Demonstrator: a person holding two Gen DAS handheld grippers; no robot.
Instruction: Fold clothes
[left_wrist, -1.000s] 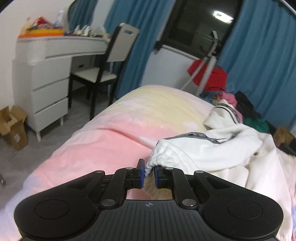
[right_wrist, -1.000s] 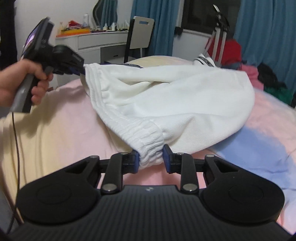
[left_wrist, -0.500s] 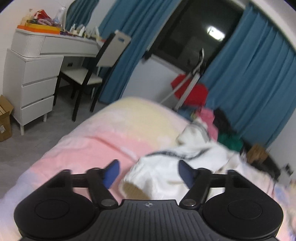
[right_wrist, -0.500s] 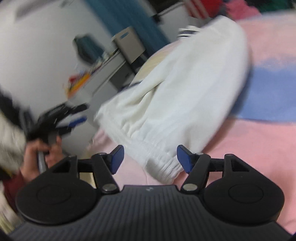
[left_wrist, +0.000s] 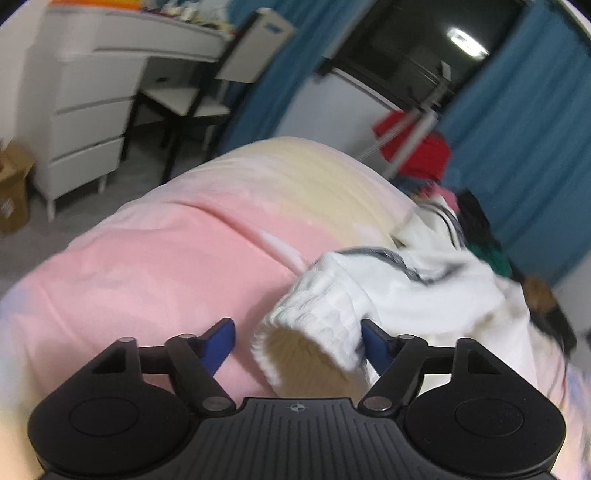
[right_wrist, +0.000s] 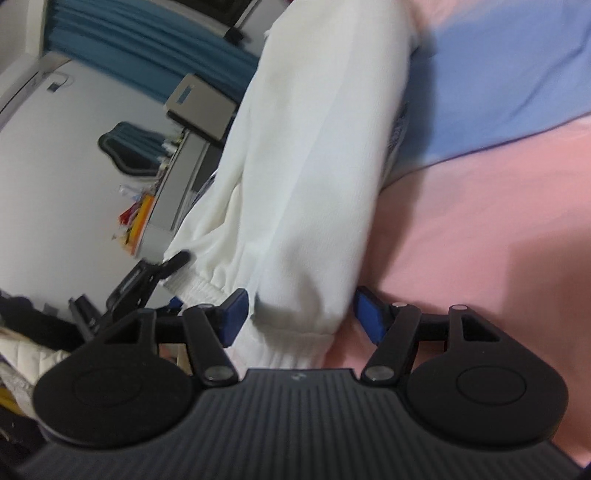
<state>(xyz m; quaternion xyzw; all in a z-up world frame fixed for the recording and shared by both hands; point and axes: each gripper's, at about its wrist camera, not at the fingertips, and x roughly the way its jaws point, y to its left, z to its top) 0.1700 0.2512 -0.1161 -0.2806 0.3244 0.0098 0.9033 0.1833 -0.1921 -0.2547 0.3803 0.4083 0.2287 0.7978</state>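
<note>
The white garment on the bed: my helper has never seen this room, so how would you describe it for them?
Find the bed with the pink and yellow blanket. On its right side lies the white garment, its ribbed elastic cuff toward the camera. Unlike the red, pink and green clothes heaped behind, it is white with dark striped trim.

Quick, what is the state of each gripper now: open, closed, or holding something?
Left gripper: open, holding nothing; the white garment's cuff lies between its fingers.
Right gripper: open, holding nothing; the white garment lies between its fingers.
</note>
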